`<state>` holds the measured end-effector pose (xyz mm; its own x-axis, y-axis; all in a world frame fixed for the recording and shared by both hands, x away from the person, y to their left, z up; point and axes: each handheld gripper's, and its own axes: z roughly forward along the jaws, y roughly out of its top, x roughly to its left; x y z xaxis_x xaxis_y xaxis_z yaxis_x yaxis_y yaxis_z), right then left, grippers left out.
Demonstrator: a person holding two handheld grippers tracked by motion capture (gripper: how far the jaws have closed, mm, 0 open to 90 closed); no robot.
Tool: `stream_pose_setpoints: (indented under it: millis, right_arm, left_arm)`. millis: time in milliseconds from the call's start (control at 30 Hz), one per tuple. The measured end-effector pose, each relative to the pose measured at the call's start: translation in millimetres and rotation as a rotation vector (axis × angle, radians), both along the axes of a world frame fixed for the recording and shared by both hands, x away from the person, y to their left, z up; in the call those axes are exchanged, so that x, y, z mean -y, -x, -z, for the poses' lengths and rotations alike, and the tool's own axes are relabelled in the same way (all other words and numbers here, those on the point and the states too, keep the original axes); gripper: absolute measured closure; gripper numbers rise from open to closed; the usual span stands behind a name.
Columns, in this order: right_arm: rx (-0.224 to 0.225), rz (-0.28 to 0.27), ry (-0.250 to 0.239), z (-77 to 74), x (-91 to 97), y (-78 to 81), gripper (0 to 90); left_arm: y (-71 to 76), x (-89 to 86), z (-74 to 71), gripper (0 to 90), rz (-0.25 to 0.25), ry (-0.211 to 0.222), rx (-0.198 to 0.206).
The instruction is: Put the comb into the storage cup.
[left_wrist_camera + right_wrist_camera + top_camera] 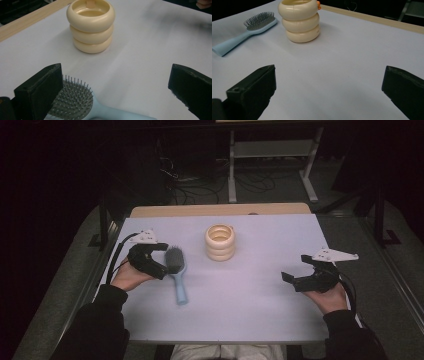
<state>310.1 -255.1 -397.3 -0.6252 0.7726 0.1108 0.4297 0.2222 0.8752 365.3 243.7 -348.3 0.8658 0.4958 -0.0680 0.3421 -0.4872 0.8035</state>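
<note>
Both claws gape empty; left claw [115, 85] view shows hairbrush [75, 101] bristles beside its jaw.

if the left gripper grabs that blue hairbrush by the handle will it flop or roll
The hairbrush looks like rigid plastic, so it probably won't flop. It lies flat, bristles up, on a broad oval head, so rolling seems unlikely. The head looks bulkier than the handle, so it may dip head-down when the left gripper, jaws open, lifts it there.

Dim, dark surroundings, evenly lit table [260, 270] (soft shadows), slight blur.
</note>
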Motion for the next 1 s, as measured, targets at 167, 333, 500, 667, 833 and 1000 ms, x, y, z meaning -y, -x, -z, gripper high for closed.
stream_pose_setpoints:
  millis: [167,333,500,667,833,1000]
  right_arm:
    - [-0.001,-0.002,0.002,0.1,-0.1,-0.1,0.0]
    - [-0.001,-0.007,0.007,0.3,-0.9,-0.2,0.0]
    - [-0.002,-0.010,0.011,0.8,-1.5,-0.5,0.0]
    - [-0.004,-0.011,0.014,0.9,-1.9,-0.5,0.0]
    - [-0.005,-0.012,0.014,0.9,-2.2,-0.4,0.0]
    - [-0.008,-0.013,0.015,1.5,-2.4,-1.0,0.0]
  left_arm:
    - [0.2,8.9,6.0,0.0,0.020,-0.041,0.002]
    - [0.2,12.5,8.1,0.0,0.027,-0.047,-0.001]
    - [-0.6,17.7,12.4,0.0,0.040,-0.068,-0.005]
    - [-0.4,24.7,17.8,0.0,0.058,-0.092,-0.021]
    - [-3.7,30.5,25.1,0.0,0.042,-0.121,-0.054]
    - [-5.7,34.3,29.6,0.1,0.040,-0.124,-0.072]
